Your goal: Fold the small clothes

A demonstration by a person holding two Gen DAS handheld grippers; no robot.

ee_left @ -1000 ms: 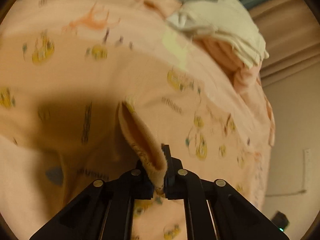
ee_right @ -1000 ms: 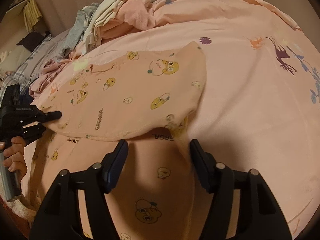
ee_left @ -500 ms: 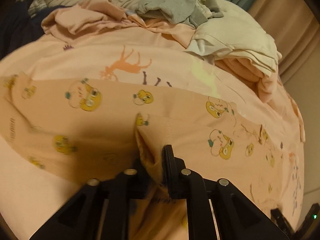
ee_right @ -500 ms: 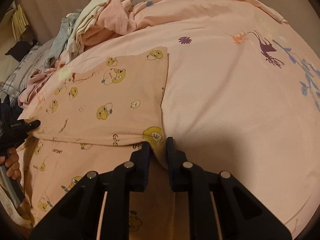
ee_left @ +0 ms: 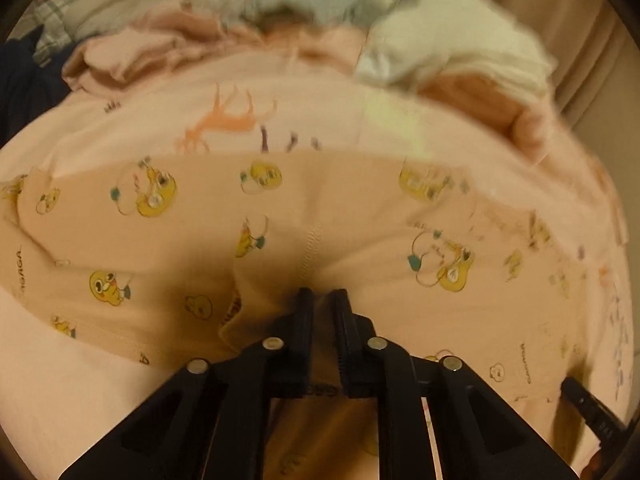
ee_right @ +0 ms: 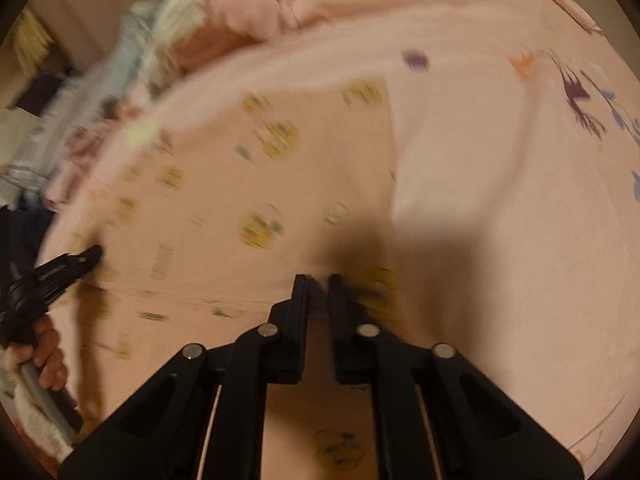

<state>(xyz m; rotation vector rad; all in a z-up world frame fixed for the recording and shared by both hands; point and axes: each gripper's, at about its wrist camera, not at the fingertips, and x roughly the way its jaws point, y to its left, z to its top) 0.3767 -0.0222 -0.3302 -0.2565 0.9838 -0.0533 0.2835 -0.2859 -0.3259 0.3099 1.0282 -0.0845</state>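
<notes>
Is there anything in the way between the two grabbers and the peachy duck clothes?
Nothing visible. The left gripper, its jaws closing, has a ridge of the duck-print garment running in between them. The right gripper is shut at the garment's edge. The laundry pile lies further back on the bedcover.

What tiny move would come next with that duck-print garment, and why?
Probably lift both pinched spots together and carry them across for another fold: the right hand-held gripper is shut on the duck-print garment, and the left hand-held gripper is closing on its fabric.
</notes>
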